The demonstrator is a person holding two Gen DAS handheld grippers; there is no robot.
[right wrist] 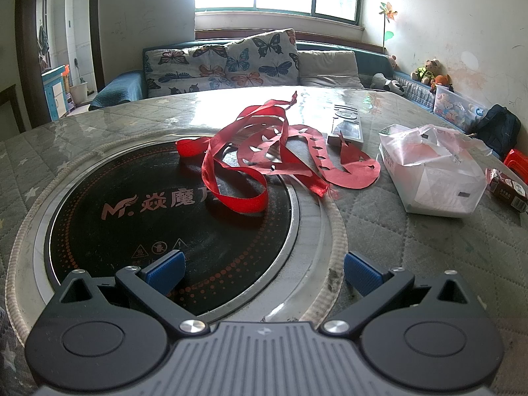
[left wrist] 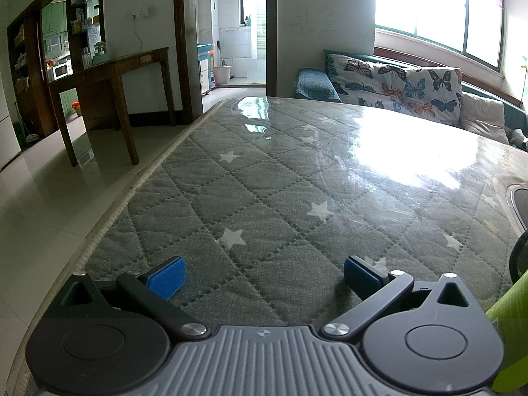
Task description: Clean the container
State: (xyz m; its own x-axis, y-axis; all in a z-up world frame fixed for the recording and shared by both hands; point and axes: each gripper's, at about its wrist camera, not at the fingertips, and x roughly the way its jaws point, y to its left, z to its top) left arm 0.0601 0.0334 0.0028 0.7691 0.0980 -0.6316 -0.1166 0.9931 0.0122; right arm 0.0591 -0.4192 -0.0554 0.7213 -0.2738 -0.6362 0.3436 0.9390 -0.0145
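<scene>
My left gripper (left wrist: 264, 275) hangs wide open and empty over bare table (left wrist: 264, 171), whose edge runs lower left. My right gripper (right wrist: 264, 272), equally wide and empty, faces the cooktop (right wrist: 138, 204); ribbon (right wrist: 250, 161) lies at frame centre.

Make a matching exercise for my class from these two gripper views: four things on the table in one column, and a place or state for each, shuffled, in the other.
Things:
1. red ribbon
2. remote control
3. white tissue pack
4. right gripper

Places or states:
A. lying flat beyond the red paper cut-out
B. open, above the cooktop's near rim
C. looped partly over the black cooktop
D. to the right of the cooktop, wrapper loose on top

Pairs: 1-C, 2-A, 3-D, 4-B
</scene>
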